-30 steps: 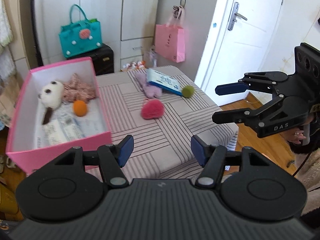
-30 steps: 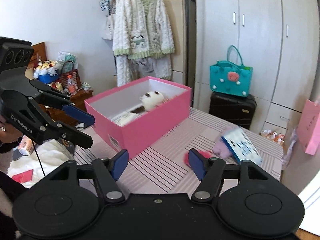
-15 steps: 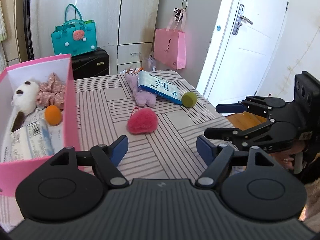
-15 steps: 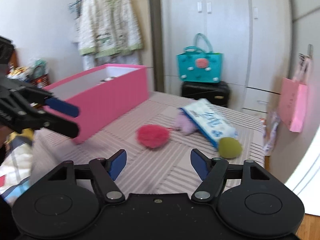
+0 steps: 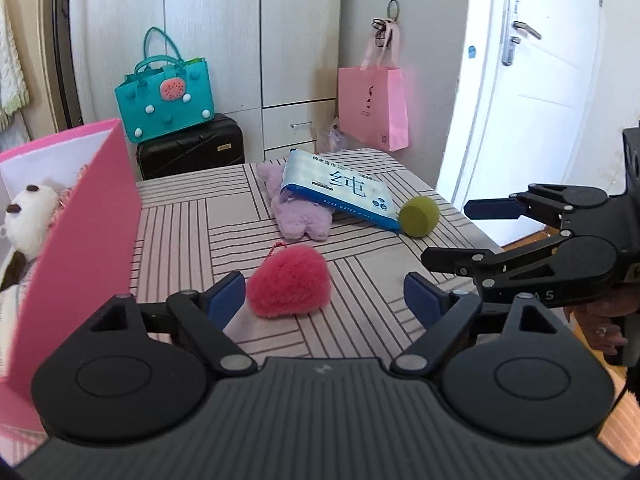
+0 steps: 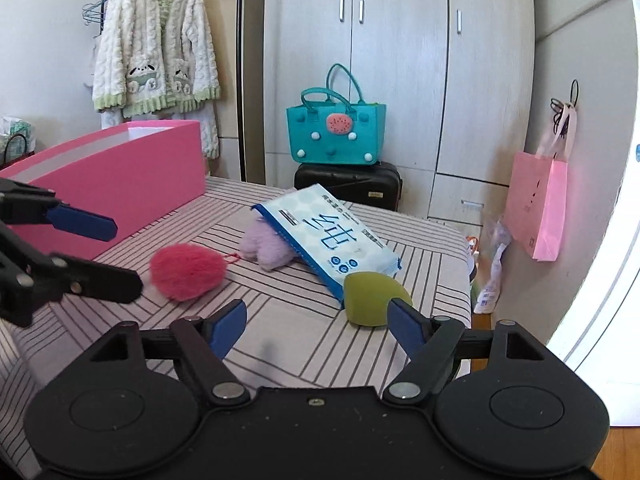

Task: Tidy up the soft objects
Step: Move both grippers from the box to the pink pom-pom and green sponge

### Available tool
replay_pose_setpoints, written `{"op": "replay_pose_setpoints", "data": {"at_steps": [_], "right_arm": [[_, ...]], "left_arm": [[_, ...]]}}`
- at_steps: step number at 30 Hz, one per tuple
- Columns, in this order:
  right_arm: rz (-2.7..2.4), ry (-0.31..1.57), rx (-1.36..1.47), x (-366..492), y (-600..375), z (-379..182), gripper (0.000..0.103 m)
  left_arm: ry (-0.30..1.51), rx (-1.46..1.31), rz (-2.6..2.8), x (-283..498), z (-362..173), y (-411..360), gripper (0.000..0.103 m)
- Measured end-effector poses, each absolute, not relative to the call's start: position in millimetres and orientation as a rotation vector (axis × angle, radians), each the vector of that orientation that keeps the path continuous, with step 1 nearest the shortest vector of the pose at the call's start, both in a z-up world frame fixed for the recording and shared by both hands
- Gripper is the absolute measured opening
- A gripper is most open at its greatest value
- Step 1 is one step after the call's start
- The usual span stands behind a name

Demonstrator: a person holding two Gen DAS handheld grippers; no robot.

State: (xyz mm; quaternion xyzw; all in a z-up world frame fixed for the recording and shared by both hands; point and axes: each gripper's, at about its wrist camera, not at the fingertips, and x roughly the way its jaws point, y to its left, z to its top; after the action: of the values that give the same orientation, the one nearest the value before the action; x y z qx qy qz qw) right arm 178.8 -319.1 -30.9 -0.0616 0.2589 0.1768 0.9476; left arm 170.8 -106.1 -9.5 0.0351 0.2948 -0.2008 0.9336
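A fluffy pink pompom [image 5: 288, 286] [image 6: 186, 272] lies on the striped table [image 5: 360, 276]. My left gripper [image 5: 323, 300] [image 6: 114, 252] hovers just before it, jaws opening and pressing on nothing. An olive-green ball [image 5: 418, 216] [image 6: 370, 298] rests by a blue-and-white wipes pack [image 5: 340, 192] [image 6: 328, 240], which leans on a purple plush [image 5: 298, 216] [image 6: 264, 246]. My right gripper [image 6: 317, 322] [image 5: 468, 234] sits just short of the ball, jaws opening and empty. The pink box [image 5: 80, 220] [image 6: 120, 184] at the left holds a panda plush [image 5: 28, 216].
Behind the table a teal handbag [image 5: 164, 100] sits on a black suitcase [image 5: 192, 152] before the wardrobe. A pink paper bag [image 5: 372, 108] hangs on the wall, and a white door [image 5: 528, 80] is at the right. A fluffy cardigan [image 6: 156, 44] hangs at the back left.
Both grippers have come down and forward toward the table, with jaws wider. The pompom now lies close before the left fingers and the green ball close before the right ones.
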Motion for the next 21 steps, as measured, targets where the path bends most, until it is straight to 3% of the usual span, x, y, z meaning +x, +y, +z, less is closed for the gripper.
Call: {"op": "replay_pose_setpoints", "data": {"at_steps": [21], "right_arm": [[0.304,0.641,0.002,231.8,-334.4,-52.9,0.083]], "left_arm": [[0.681,-0.008,-0.267,211.5,-44.9,-112.8,0.09]]}}
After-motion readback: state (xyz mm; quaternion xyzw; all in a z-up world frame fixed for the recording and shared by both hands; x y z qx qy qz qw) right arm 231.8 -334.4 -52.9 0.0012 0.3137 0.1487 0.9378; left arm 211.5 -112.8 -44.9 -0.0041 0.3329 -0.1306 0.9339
